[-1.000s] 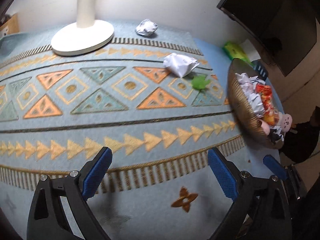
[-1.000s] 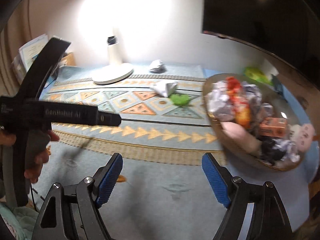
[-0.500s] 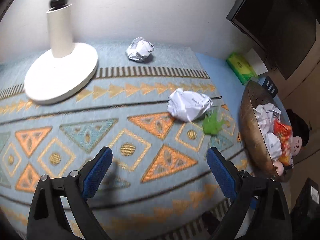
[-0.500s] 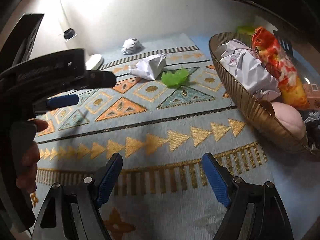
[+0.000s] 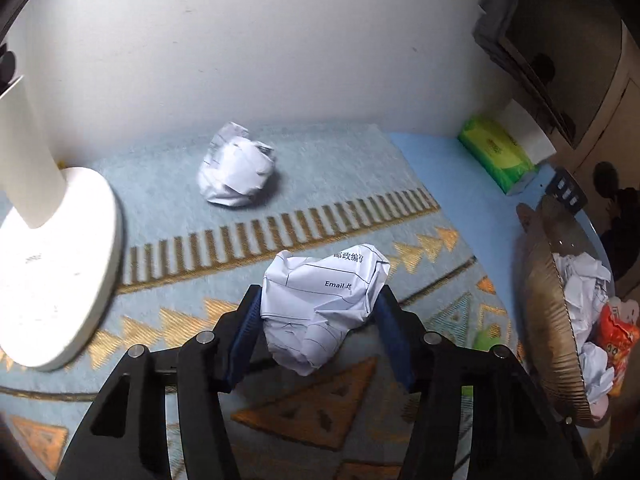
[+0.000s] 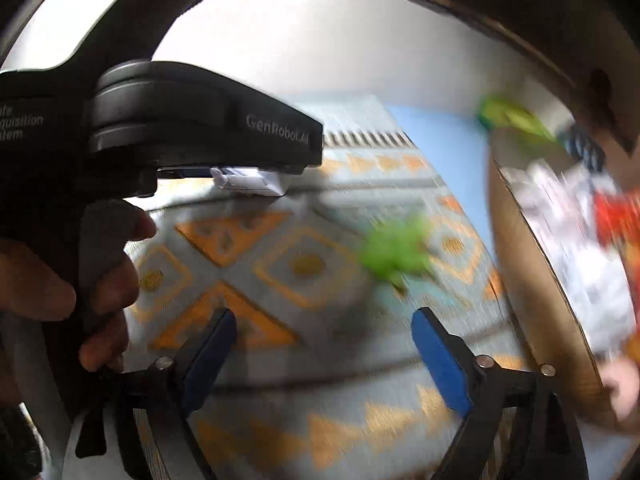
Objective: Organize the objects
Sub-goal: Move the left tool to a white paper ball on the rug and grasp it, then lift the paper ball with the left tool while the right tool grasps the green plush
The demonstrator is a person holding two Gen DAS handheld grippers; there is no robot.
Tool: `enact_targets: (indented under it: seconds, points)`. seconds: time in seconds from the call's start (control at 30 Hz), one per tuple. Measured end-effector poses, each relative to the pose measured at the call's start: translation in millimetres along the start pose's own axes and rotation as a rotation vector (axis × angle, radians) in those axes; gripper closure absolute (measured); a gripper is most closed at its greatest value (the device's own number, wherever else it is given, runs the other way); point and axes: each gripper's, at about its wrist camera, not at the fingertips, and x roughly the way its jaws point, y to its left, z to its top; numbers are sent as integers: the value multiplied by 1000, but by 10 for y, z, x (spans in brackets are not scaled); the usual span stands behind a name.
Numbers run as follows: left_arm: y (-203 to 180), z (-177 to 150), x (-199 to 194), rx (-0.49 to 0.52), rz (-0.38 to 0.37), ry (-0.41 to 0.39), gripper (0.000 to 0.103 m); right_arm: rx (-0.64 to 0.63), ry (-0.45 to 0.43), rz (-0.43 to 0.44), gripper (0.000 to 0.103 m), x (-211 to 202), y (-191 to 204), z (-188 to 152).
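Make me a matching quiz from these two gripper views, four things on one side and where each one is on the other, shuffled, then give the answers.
Things:
1. printed paper ball
2. plain paper ball
3. green leaf toy
4. red snack bag

Places:
A. in the basket
B. on the rug near the wall
C. between the left gripper fingers
D. ahead of the open right gripper

Pairs: 1-C, 2-B, 3-D, 4-A

Motion blur smears the green object (image 6: pixel 394 254) and basket (image 6: pixel 532 280).
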Motion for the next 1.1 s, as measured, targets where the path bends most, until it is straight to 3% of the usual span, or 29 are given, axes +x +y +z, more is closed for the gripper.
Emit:
enact_targets:
  seconds: [0.13,0.23,0.3,0.37,0.4,0.43,0.6,0.73,0.83,1.1]
  points:
    - [401,66,-149,-73,-4,-47,50,37,2,9,14,155,11,173]
    - [473,34,-373,17,13,-74,50,180,12,-30,18,282,-139,294]
    - [485,-15,-528,62,3,-81,50,190,12,-70,18,356,-129,373]
    - [465,-68,-650,93,-5,-81,50,209,6,-79,27,415,-123,444]
    - [453,-94,-701,101,-11,-80,50,217,-1,-84,46,416,-134,470]
    - [438,-122,-748,104,-20,-78,50,223,-13,-91,74,413,-144,495]
    - [325,-210,-976,92,-94,-82,50,285,-33,-12,74,321,-323,503]
    - [200,-267,-1191,75,-154,-91,50,270,-106,72,74,-249,-477,312]
    - [10,-379,-1349,115,-169,-84,50,227,-136,105,73,-594,-575,164]
    - [-555,-984,-1485,179,-242,68,50,140,-91,142,73,-1339,-908,-620]
